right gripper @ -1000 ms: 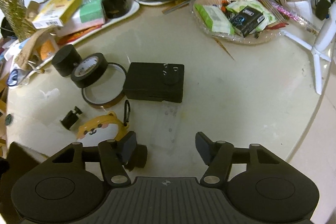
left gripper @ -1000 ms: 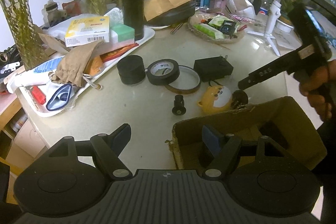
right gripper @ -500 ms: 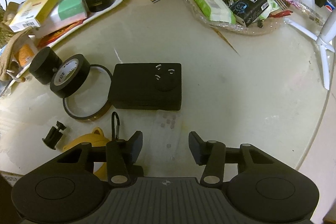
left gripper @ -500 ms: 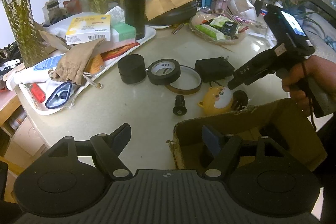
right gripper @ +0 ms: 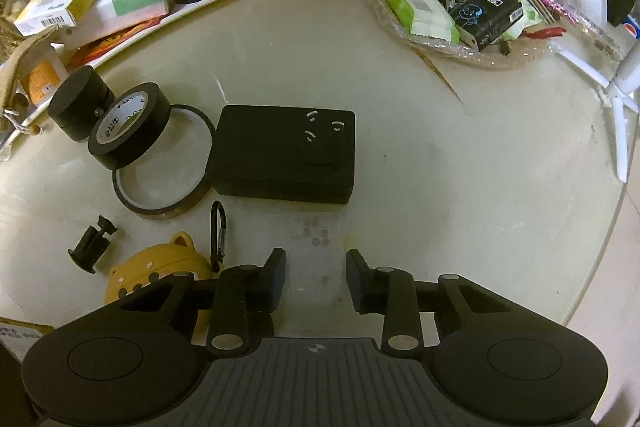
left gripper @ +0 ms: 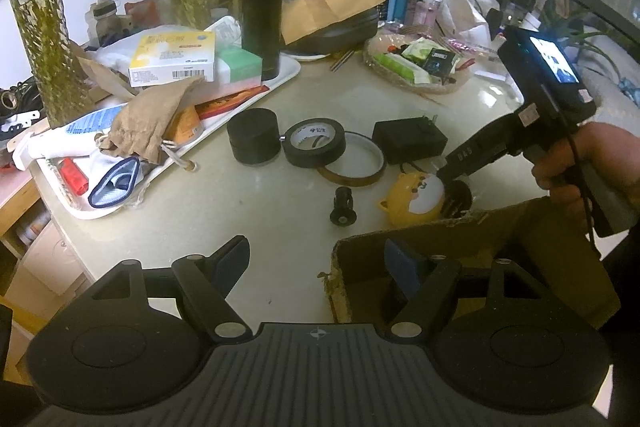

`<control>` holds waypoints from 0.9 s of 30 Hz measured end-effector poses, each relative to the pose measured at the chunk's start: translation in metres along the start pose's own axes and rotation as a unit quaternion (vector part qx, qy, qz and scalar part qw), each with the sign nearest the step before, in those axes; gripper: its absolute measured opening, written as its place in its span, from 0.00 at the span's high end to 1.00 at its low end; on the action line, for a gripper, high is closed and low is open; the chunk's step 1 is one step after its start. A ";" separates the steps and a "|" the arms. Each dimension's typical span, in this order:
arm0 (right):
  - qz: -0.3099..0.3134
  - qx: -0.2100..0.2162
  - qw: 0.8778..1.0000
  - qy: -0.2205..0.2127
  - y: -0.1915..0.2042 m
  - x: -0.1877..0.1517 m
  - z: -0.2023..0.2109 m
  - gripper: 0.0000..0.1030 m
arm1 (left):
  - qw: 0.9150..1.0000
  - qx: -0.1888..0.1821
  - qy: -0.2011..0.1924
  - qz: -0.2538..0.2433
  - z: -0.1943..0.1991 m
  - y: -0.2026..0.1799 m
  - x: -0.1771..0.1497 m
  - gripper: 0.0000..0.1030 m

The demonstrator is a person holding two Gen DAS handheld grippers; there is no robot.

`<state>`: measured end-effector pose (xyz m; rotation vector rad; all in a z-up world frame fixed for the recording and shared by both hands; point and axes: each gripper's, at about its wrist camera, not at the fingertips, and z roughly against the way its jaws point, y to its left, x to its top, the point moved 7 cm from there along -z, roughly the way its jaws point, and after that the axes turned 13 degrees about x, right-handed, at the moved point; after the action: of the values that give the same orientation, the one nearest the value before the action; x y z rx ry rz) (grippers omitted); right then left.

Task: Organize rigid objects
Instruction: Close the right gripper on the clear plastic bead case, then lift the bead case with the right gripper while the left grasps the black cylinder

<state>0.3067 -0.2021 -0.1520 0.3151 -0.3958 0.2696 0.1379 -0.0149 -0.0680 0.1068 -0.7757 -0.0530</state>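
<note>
A matte black power adapter (right gripper: 284,155), boxy with metal prongs up, is parked on the glossy cream table (right gripper: 440,187) beside a tape roll (right gripper: 128,125). Right gripper (right gripper: 316,279) fingers are closing on nothing yet. Left gripper (left gripper: 316,263) is spread over a rough cardboard box (left gripper: 480,247).

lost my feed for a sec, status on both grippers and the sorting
left gripper open at cardboard box corner. right gripper closing, nothing seen in its grip, yellow bear case beside it. black adapter lies ahead, untouched.
</note>
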 end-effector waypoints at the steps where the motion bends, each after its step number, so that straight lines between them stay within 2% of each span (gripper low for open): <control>1: 0.004 -0.002 1.000 -0.004 0.001 0.000 0.003 0.66 | 1.000 0.000 -0.001 0.001 0.000 0.000 0.001 0.28; 15: 0.031 0.023 0.998 -0.051 -0.001 -0.006 0.060 0.66 | 1.000 0.000 -0.005 0.015 0.002 0.005 0.011 0.28; 27: 0.021 0.034 0.996 -0.084 -0.010 -0.026 0.109 0.66 | 0.999 0.011 -0.028 0.027 -0.015 0.011 0.049 0.28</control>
<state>0.2502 -0.2550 -0.0699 0.3984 -0.5593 0.2988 0.1831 -0.0073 -0.0430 0.1060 -0.8347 0.0047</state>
